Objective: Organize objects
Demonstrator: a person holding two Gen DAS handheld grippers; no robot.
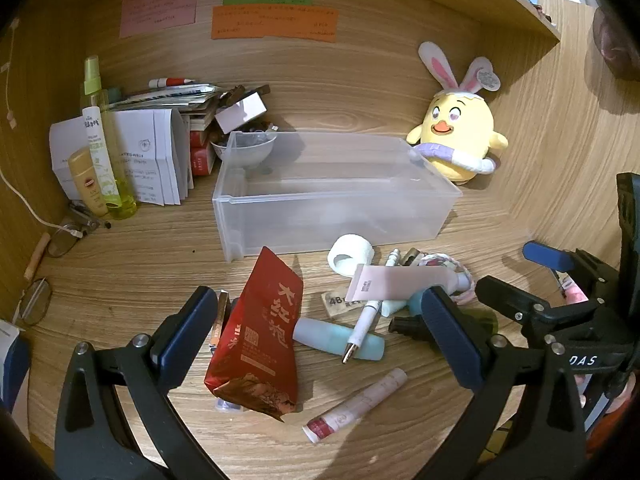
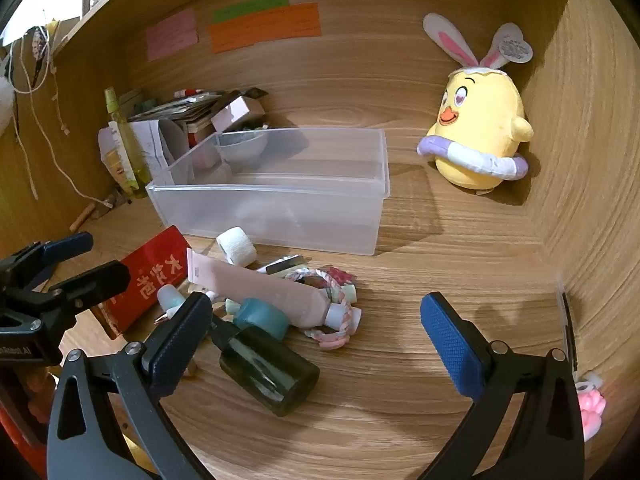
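while open, left tool [image 1: 316, 320] straddles red pouch [image 1: 256, 340].

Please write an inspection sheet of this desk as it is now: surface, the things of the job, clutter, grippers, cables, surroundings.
Surface: wooden desk, bare at front right.
Job's things: clear plastic bin holds nothing; in front of it lie a red tea pouch, pink tube, white tape roll, white pen, dark green bottle on its side, braided bracelet.
Clutter: papers, boxes and spray bottles in the back left corner; eyeglasses at left.
Grippers: left gripper open over the pouch; right gripper open, holding nothing.
Cables: white cable at left.
Surroundings: yellow chick plush; sticky notes on the back wall.
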